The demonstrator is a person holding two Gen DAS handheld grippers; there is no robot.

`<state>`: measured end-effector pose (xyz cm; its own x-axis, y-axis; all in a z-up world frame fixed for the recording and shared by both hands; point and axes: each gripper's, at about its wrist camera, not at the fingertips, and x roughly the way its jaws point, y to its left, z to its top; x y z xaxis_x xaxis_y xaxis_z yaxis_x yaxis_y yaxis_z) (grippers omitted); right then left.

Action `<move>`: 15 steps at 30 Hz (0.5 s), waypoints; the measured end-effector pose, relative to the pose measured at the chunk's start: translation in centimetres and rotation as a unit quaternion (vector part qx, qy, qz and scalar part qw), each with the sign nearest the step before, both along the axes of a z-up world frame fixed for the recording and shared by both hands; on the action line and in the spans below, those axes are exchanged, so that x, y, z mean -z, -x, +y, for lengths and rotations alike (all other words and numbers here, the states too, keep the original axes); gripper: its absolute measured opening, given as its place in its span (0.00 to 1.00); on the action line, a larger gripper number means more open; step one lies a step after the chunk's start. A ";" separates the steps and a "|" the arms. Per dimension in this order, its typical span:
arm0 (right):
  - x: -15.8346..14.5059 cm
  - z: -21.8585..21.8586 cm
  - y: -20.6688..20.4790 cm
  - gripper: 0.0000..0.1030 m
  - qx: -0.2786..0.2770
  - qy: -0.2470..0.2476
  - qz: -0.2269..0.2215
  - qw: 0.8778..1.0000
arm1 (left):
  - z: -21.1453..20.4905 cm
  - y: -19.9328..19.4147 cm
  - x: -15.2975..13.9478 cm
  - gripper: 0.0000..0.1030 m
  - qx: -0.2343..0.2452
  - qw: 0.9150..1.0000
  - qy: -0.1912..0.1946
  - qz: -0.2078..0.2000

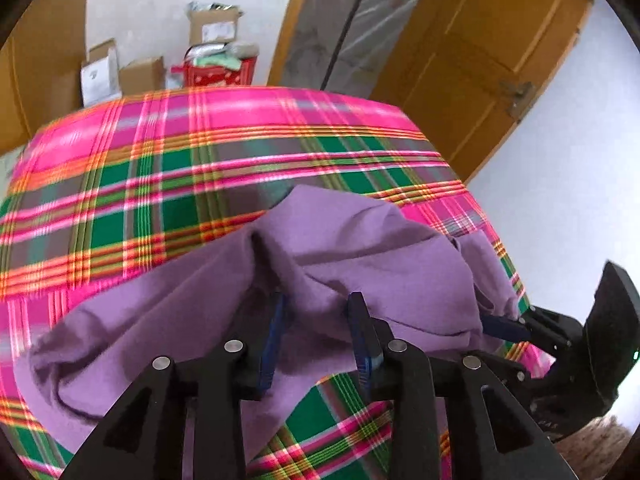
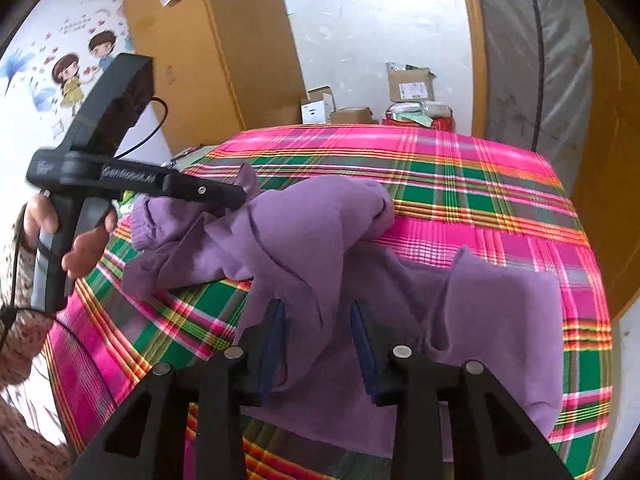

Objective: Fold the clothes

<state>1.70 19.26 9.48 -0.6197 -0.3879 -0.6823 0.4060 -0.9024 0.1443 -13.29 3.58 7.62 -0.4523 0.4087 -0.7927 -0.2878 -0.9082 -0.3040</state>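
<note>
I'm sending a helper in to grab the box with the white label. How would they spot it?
Look past the far edge of the pink plaid cloth to the white wall. Cardboard boxes stand there; the labelled box sits highest, above a red container, flaps open, white label facing the bed.

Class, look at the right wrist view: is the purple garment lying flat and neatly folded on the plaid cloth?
No. The purple garment lies bunched in rumpled heaps, with raised folds, on the plaid cloth.
</note>
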 end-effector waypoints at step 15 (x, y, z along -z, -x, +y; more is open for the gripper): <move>-2.1 1.1 -0.5 0.02 -0.009 -0.012 0.028 0.999 | -0.1 1.8 0.2 0.31 -0.029 0.999 -0.015 -0.026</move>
